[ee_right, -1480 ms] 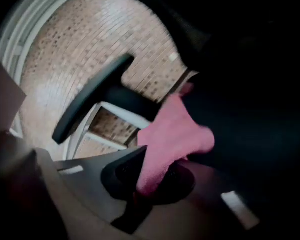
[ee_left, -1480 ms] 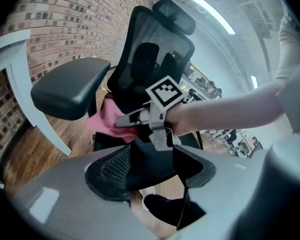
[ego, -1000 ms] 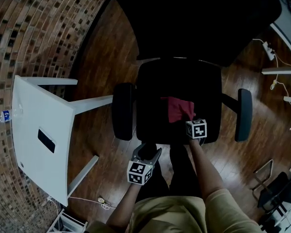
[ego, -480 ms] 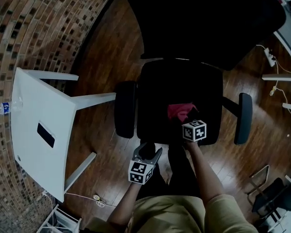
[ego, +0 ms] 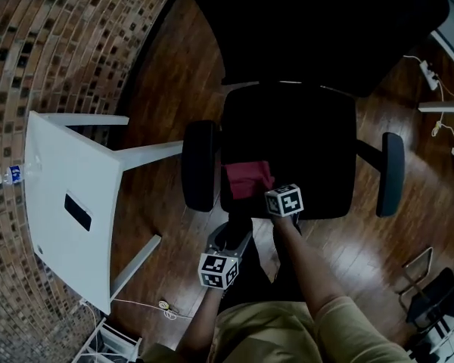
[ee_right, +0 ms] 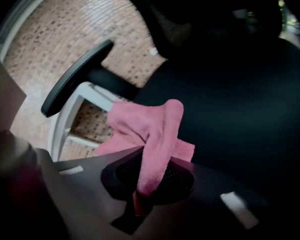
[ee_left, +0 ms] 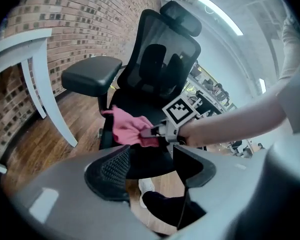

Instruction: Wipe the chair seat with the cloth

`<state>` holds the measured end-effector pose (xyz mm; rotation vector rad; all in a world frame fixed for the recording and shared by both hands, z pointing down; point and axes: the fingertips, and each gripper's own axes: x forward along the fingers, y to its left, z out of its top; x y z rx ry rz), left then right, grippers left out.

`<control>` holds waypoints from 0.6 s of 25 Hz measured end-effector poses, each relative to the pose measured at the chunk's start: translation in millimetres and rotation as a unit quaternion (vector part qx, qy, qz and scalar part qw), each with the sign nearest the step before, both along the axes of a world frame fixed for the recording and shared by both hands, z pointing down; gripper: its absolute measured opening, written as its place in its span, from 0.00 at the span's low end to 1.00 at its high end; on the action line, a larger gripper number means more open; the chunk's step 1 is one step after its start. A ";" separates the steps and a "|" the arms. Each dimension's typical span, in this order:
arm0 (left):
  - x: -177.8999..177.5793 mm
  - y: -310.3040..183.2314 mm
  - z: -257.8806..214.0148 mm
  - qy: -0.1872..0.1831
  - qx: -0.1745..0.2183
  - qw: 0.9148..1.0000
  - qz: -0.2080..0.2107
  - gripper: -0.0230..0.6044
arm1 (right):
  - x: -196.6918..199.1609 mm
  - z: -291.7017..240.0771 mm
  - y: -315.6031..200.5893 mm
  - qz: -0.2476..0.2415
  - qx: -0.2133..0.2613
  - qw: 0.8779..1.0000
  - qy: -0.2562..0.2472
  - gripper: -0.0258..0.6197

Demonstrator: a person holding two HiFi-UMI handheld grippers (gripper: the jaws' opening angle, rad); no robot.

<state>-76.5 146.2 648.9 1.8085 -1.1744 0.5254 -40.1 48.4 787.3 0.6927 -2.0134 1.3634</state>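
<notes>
Right gripper (ego: pixel 263 192): jaws closed on a bunched pink terry cloth (ego: pixel 246 180); a fold of fabric runs down between them, and the rest spreads ahead of the tips.
Left gripper (ego: pixel 231 234): jaws well apart with nothing between them. It is held off the chair, just below the front edge of the seat.
Pink cloth, position: on the black padded chair seat (ego: pixel 306 142), at the front corner on the person's left, just beside the black padded armrest (ego: pixel 199 165) on that side.
Pink cloth, contact: the spread part appears to lie on the seat; the pinched end is lifted in the jaws.
Chair: black office chair with a mesh backrest (ee_left: pixel 165 49) and a headrest. A second black armrest (ego: pixel 391 174) stands on the far side of the seat.
Surroundings: dark wooden plank floor (ego: pixel 166 104) and a brick wall (ego: pixel 53 44). A white table (ego: pixel 53 165) stands to the person's left, well apart from the chair.
Table contents: flat black rectangular object (ego: pixel 77 212) on the top; its type cannot be made out.
</notes>
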 end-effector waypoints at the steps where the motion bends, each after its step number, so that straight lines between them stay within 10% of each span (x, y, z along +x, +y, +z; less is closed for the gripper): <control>1: 6.3 -3.5 1.3 0.010 0.004 1.000 0.000 0.46 | 40.8 8.8 -3.3 0.026 0.002 0.999 0.029 0.06; 7: 58.9 -13.2 -7.5 0.047 0.026 0.997 0.055 0.46 | 288.7 -5.0 -16.9 0.135 0.072 0.950 0.273 0.06; 11: 66.1 -22.9 -16.3 0.049 0.036 0.996 0.061 0.46 | 332.5 -16.9 -19.1 0.117 0.097 0.914 0.376 0.06; 15: 37.0 -35.6 -31.7 0.038 0.043 0.998 0.037 0.45 | 206.4 -12.8 -14.3 0.096 0.081 0.974 0.191 0.06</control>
